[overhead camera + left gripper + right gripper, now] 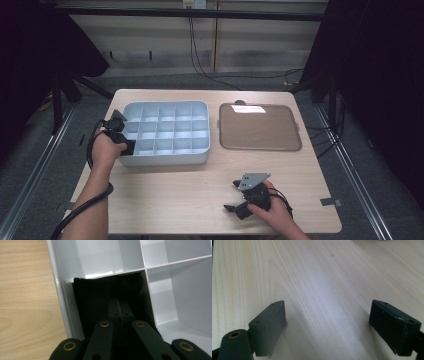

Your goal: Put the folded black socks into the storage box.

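A grey tray (165,156) divided into several compartments sits at the table's left. In its near-left corner compartment lies a black cloth (100,295), which covers the compartment floor. My left gripper (129,145) reaches into that corner from the left. In the left gripper view its jaws stand pressed together, gripper (120,311) tips down on the cloth; whether a fold is pinched I cannot tell. My right gripper (231,196) rests low over the bare wood near the table's front right, gripper (328,320) open with nothing between its pads.
A flat brownish lid (260,127) lies right of the tray. The tray's other compartments (185,290) look unfilled. The wooden table (170,195) has open room in front of the tray. Cables trail from both grippers.
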### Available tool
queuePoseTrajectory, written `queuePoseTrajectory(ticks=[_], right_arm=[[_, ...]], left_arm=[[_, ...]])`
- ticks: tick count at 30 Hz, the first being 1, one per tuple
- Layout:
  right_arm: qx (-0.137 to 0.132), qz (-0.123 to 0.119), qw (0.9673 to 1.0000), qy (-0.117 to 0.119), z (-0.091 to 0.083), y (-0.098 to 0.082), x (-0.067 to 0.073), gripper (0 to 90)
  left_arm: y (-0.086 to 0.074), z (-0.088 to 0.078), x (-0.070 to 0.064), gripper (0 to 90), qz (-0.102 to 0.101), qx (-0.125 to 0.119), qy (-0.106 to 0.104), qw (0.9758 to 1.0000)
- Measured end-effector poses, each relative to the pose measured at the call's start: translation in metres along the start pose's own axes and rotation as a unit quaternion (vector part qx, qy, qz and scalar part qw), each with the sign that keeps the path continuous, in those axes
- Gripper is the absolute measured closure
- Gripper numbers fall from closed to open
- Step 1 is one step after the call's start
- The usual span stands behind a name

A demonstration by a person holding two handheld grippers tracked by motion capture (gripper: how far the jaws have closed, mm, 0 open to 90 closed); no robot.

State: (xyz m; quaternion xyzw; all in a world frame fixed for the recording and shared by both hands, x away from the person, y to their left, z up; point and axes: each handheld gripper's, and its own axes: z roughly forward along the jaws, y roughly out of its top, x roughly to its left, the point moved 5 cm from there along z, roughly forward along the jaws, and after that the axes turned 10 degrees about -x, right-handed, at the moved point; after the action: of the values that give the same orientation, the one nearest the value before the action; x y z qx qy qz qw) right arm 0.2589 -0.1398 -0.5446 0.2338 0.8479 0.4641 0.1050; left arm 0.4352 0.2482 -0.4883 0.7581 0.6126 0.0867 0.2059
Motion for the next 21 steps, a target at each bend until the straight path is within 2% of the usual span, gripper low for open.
queuePoseTrajectory(ticks=[7, 9, 18, 21], right_arm=[[0.0, 0.0, 1.0, 0.0, 0.0, 0.0, 0.0, 13.3], [0.0, 0.0, 1.0, 0.0, 0.0, 0.0, 0.0, 13.3], [0.0, 0.0, 1.0, 0.0, 0.0, 0.0, 0.0001, 13.3], [0.0, 0.0, 1.0, 0.0, 0.0, 0.0, 0.0, 13.3]], left_arm=[[-0.0011, 0.0016, -0.0003, 90.0, 0.002, 0.0, 0.003, 1.0], [-0.0017, 0.0017, -0.0011, 90.0, -0.003, -0.004, 0.003, 1.0], [-0.0008, -0.0009, -0.0014, 90.0, 0.003, -0.003, 0.004, 1.0], [-0.0004, -0.0024, -0.0021, 90.0, -0.002, -0.006, 0.003, 1.0]])
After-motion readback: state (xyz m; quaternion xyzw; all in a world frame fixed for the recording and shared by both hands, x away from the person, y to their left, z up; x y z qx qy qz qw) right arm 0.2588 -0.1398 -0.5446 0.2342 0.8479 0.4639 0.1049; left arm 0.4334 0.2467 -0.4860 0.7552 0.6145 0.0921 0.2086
